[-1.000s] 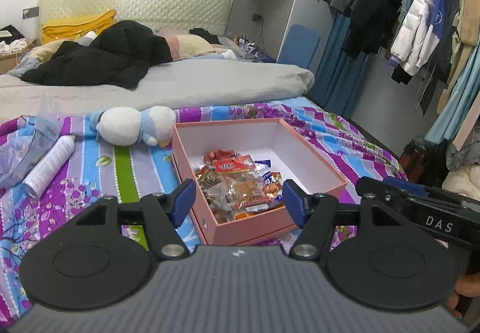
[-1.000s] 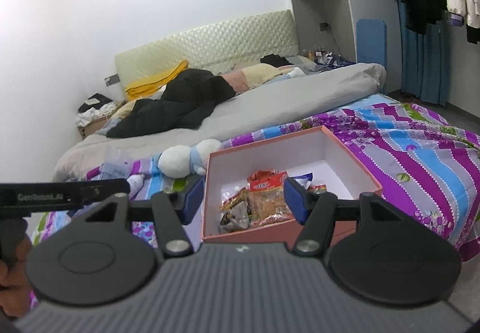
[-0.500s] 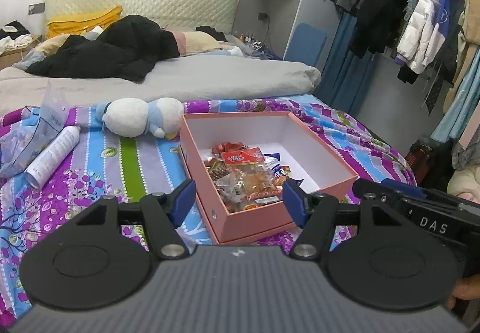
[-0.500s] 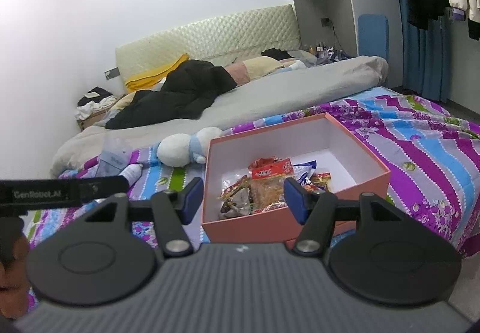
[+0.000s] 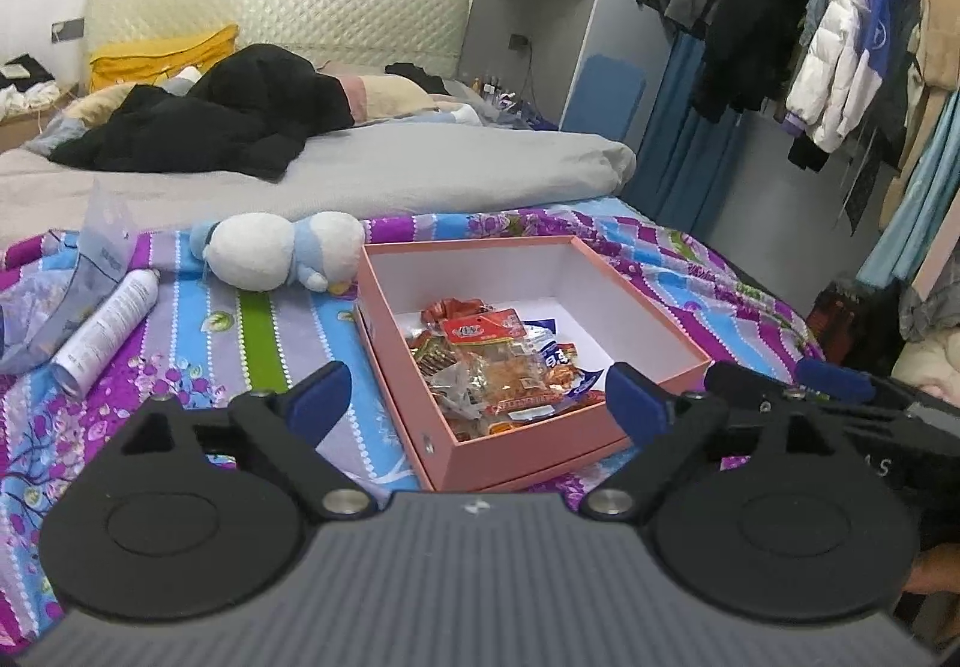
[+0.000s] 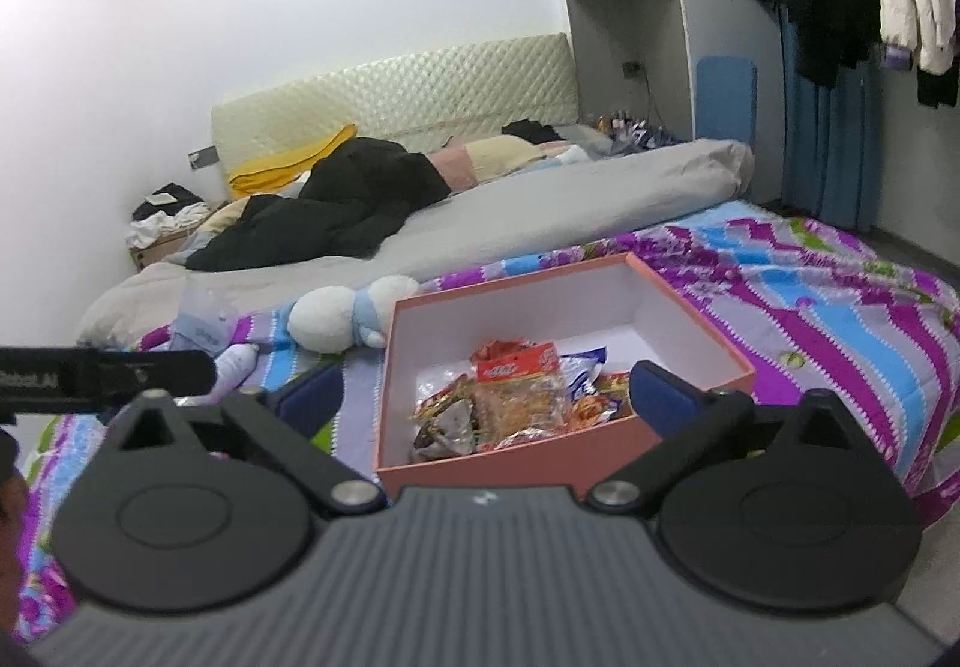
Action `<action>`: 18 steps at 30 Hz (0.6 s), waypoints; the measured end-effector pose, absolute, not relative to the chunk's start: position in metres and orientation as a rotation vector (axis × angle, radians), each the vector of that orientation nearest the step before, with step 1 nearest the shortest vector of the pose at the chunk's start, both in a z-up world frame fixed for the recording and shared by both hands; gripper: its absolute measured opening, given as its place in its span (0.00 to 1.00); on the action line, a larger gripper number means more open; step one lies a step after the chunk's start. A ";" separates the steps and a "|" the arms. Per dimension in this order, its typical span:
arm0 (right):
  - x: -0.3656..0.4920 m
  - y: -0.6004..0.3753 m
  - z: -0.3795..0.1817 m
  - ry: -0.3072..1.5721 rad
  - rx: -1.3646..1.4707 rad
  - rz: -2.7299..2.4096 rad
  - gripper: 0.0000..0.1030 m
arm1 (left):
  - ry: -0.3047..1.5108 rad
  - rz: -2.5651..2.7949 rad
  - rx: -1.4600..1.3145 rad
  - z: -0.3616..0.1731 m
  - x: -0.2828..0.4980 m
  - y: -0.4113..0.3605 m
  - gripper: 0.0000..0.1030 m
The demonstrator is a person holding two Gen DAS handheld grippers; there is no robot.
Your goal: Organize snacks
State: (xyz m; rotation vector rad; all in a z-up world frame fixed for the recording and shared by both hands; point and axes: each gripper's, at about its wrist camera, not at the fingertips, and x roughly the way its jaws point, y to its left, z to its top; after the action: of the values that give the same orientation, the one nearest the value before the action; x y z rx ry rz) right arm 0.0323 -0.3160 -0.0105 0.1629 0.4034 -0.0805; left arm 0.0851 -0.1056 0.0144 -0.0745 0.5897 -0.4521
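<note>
A pink box with a white inside sits on the striped bedspread. A heap of snack packets fills its near half. My left gripper hovers short of the box's near edge, its jaws opening wide and holding nothing. My right gripper hangs at the box's near wall, jaws also opening with nothing gripped. The right gripper's body shows at the right of the left wrist view, and the left gripper's body at the left of the right wrist view.
A white-and-blue plush toy lies just left of the box. A white spray can and a clear bag lie farther left. Behind are a grey duvet and black clothes; hanging coats at right.
Both grippers' jaws have spread wider apart. The box sits slightly lower and nearer in both views than a second ago.
</note>
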 end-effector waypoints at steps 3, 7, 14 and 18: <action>0.033 -0.317 -0.011 0.408 0.170 -0.089 1.00 | 0.584 -0.445 -0.070 0.016 0.084 -0.107 0.94; 0.032 -0.319 -0.010 0.410 0.176 -0.101 1.00 | 0.585 -0.433 -0.067 0.017 0.085 -0.108 0.97; 0.031 -0.318 -0.007 0.401 0.173 -0.104 1.00 | 0.596 -0.433 -0.064 0.020 0.086 -0.106 0.98; 0.031 -0.319 -0.006 0.394 0.171 -0.115 1.00 | 0.596 -0.429 -0.060 0.022 0.084 -0.106 0.99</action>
State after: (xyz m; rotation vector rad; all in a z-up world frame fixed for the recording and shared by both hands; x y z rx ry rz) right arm 0.0309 -0.3185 -0.0060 0.1711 0.3941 -0.1147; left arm 0.0840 -0.1057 0.0217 -0.0600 0.5956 -0.4292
